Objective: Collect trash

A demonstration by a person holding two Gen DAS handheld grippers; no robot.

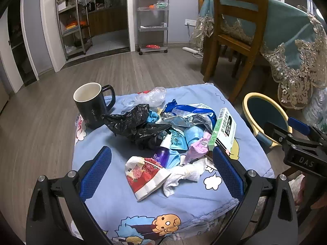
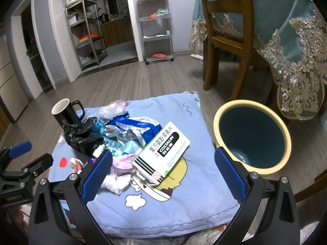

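A heap of trash lies on a blue cartoon cloth: a black plastic bag, a silver-blue foil wrapper, a green-white medicine box, a purple bottle, a red-white packet and crumpled tissue. My left gripper is open above the packet and tissue. My right gripper is open and empty, with the medicine box lying between its blue pads. A blue bin with a yellow rim stands on the floor to the right.
A black mug stands at the cloth's far left corner. A wooden chair and a table with a teal lace cloth are behind the bin. Metal shelves stand by the far wall.
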